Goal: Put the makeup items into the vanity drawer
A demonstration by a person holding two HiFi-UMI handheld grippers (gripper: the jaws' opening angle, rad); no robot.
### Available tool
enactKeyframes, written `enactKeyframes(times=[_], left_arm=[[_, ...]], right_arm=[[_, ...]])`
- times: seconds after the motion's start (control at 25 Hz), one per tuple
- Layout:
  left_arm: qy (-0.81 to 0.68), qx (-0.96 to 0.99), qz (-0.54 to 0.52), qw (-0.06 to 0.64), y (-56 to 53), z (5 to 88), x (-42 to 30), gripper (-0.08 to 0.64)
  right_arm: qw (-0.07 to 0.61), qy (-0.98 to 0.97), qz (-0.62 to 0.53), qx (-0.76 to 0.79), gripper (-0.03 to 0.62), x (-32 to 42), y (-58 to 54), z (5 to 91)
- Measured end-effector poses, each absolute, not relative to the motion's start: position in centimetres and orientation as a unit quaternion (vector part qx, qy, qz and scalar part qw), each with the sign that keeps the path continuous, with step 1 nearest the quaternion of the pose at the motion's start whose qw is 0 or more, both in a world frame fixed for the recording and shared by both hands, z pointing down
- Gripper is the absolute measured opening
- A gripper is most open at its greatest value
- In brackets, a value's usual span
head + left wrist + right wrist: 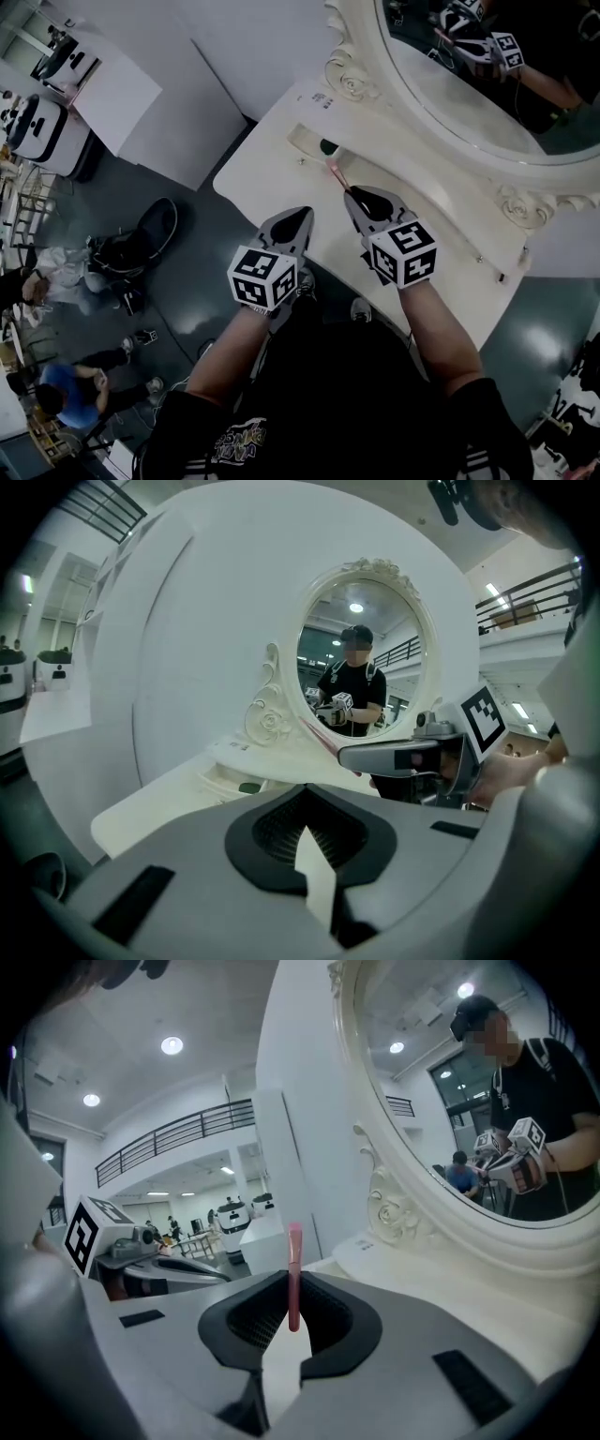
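Note:
A slim pink makeup stick [294, 1274] stands upright between the jaws of my right gripper [286, 1330], which is shut on it. In the head view the pink stick [337, 174] points from the right gripper [354, 193] toward the open drawer recess [302, 137] in the white vanity top. A small dark green item [328, 147] lies in that recess. My left gripper [301, 216] hovers at the vanity's front edge, shut and empty. In the left gripper view, the left gripper [309, 834] faces the drawer recess [223, 778], with the right gripper [398, 757] to its right.
An ornate oval mirror [525, 103] rises behind the vanity top [253, 159]. Its carved frame [349, 75] stands close to the recess. A small item [500, 277] lies near the top's right end. Below left are a black bag [150, 234] and people on the floor [66, 384].

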State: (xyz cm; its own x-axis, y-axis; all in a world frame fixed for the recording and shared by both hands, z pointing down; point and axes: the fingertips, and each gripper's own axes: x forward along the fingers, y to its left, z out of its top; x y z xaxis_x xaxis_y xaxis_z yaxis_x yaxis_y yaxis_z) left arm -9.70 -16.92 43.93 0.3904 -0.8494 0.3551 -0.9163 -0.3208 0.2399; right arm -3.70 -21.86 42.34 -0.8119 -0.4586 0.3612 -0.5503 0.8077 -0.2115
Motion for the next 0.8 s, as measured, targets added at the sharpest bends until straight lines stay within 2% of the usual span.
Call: enactKeyframes(times=[0.8], left_arm=[[-0.481,0.837,0.089,0.244,-23.5,49.5,-18.1,0.0]], right_arm=[[0.289,-0.903,0.117,0.296,0.058,-13.3,-31.8,50.5]])
